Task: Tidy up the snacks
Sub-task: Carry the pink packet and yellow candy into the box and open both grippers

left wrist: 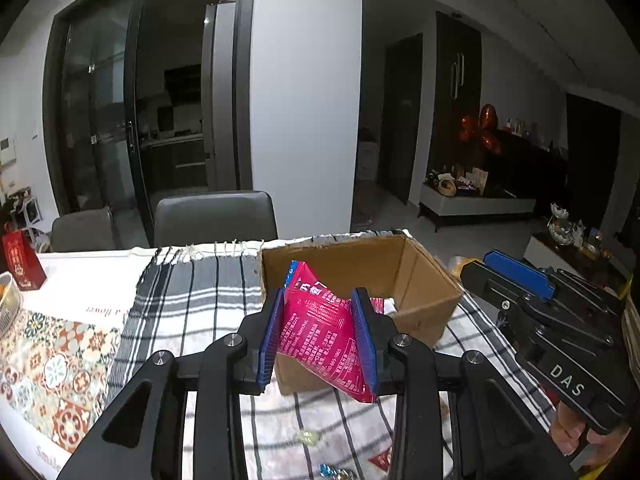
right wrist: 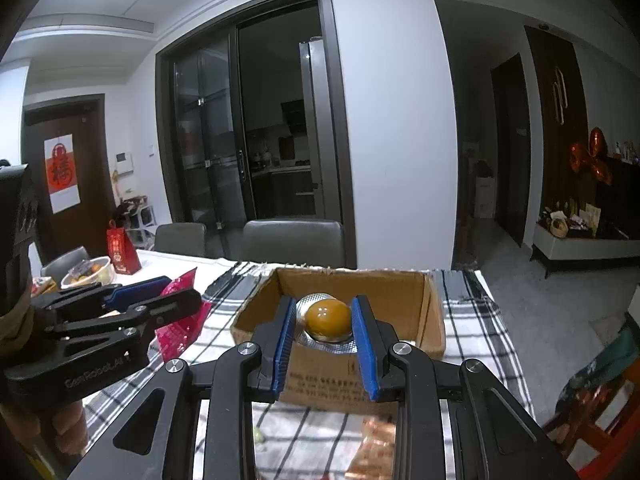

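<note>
My left gripper (left wrist: 318, 340) is shut on a pink snack packet (left wrist: 324, 328) and holds it above the near wall of an open cardboard box (left wrist: 424, 280) on the checked cloth. My right gripper (right wrist: 324, 338) is shut on a foil-packed orange-brown snack (right wrist: 328, 316), held over the near edge of the same box (right wrist: 400, 284). The left gripper (right wrist: 132, 308) with the pink packet (right wrist: 182, 320) also shows at the left of the right wrist view. The right gripper's body shows at the right of the left wrist view, its fingertips hidden behind the box.
A black-and-white checked cloth (left wrist: 192, 292) covers the table. Small wrapped sweets (left wrist: 308, 436) lie on it near me, and a copper-coloured packet (right wrist: 376, 440). A red gift bag (left wrist: 22, 256) and a bowl (right wrist: 88, 270) stand at the left. Grey chairs (left wrist: 216, 216) stand behind the table.
</note>
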The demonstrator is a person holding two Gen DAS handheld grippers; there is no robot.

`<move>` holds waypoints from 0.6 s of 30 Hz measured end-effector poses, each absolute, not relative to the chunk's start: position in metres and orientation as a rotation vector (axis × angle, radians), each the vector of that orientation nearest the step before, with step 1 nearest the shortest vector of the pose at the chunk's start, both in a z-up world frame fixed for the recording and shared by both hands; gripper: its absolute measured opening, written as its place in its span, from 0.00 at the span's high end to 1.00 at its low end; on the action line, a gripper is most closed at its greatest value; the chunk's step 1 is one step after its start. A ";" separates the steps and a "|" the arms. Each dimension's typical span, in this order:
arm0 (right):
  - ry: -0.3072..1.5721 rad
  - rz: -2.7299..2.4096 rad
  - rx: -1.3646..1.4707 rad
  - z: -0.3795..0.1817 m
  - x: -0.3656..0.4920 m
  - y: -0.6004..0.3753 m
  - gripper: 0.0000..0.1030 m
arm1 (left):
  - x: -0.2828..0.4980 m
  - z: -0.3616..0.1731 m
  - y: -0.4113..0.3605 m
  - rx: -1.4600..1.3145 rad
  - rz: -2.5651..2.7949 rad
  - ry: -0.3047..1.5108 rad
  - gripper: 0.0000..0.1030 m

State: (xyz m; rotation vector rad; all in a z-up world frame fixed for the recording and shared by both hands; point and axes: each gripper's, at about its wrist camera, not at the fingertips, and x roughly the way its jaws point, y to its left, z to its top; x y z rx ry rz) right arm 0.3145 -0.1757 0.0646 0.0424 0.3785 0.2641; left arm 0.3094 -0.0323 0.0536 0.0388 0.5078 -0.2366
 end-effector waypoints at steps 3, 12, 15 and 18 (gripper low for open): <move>0.384 0.262 0.032 0.067 0.330 -0.176 0.71 | 0.324 0.056 -0.035 0.055 -0.240 0.509 0.67; 0.443 0.238 0.029 0.060 0.383 -0.185 0.71 | 0.386 0.047 -0.043 0.057 -0.302 0.599 0.67; 0.457 0.230 0.022 0.057 0.395 -0.184 0.71 | 0.401 0.041 -0.048 0.072 -0.304 0.615 0.66; 0.482 0.224 0.015 0.051 0.406 -0.185 0.70 | 0.416 0.035 -0.053 0.062 -0.322 0.649 0.63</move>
